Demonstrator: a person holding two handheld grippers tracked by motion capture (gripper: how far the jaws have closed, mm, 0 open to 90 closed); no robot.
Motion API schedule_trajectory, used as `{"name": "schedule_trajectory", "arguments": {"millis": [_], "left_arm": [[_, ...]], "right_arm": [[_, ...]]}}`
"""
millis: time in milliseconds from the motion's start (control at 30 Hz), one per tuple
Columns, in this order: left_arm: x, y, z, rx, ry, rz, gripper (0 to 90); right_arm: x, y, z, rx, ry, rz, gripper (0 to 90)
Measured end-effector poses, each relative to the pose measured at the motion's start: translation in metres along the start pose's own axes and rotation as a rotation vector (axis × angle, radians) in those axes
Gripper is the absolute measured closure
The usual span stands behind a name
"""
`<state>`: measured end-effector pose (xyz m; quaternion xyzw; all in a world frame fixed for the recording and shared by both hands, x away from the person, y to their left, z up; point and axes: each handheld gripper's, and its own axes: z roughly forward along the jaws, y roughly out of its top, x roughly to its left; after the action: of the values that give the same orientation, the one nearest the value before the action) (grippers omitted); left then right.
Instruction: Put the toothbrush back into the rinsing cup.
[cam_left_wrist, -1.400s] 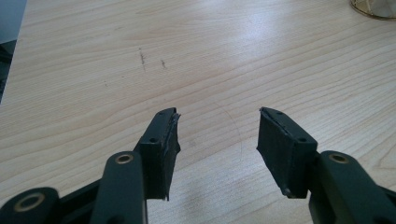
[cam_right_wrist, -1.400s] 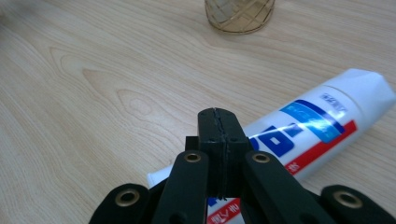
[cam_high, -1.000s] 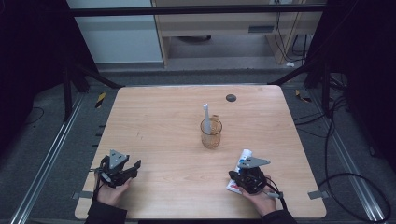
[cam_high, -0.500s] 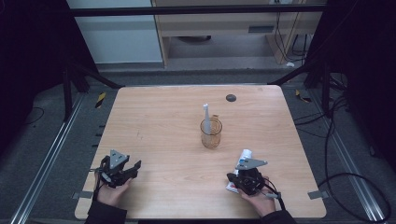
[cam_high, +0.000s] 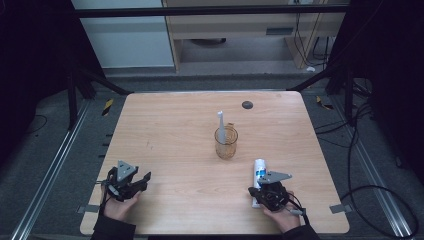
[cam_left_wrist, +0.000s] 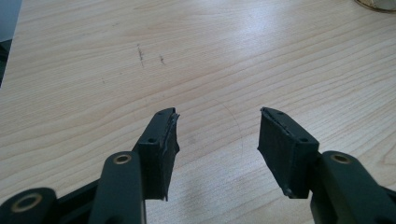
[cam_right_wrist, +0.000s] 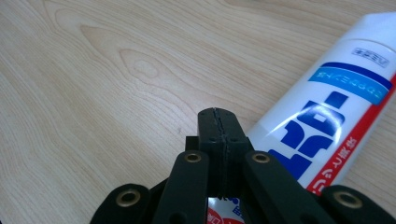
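Observation:
A white toothpaste tube (cam_high: 259, 172) with blue and red print lies flat near the table's front right. My right gripper (cam_high: 256, 192) rests at its near end. In the right gripper view the jaws (cam_right_wrist: 219, 123) are pressed together, and the tube (cam_right_wrist: 336, 107) runs past them on the right and under them. At the front left, my left gripper (cam_high: 145, 181) lies low over bare wood, its jaws (cam_left_wrist: 217, 135) open with nothing between them. A clear glass cup (cam_high: 226, 143) holding a white toothbrush (cam_high: 220, 125) stands mid-table.
The wooden table (cam_high: 175, 130) has a small dark round spot (cam_high: 247, 105) near its far edge. The cup's base (cam_left_wrist: 378, 3) is far ahead of the left gripper. Metal rails and cables run along the floor on both sides.
The right gripper has shifted slightly beside the tube. The left gripper has kept still.

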<state>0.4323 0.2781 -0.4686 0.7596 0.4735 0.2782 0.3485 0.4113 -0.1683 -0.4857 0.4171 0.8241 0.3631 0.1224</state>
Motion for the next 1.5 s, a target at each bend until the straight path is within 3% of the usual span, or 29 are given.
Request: {"name": "schedule_trajectory", "arguments": {"millis": [467, 833, 1133, 1500], "left_arm": [[0.000, -0.001, 0.000, 0.001, -0.001, 0.000, 46.2], [0.000, -0.001, 0.001, 0.004, -0.001, -0.004, 45.4], [-0.001, -0.001, 0.004, 0.017, -0.007, 0.008, 43.4], [-0.003, -0.001, 0.007, 0.037, -0.007, 0.026, 42.1]], "right_arm": [[-0.015, -0.011, -0.013, 0.011, -0.044, 0.044, 90.0], [-0.018, -0.011, -0.019, 0.010, -0.054, 0.047, 89.0], [-0.023, -0.007, -0.029, -0.040, -0.037, 0.065, 78.9], [-0.031, 0.004, -0.037, -0.089, -0.096, 0.072, 65.4]]}}
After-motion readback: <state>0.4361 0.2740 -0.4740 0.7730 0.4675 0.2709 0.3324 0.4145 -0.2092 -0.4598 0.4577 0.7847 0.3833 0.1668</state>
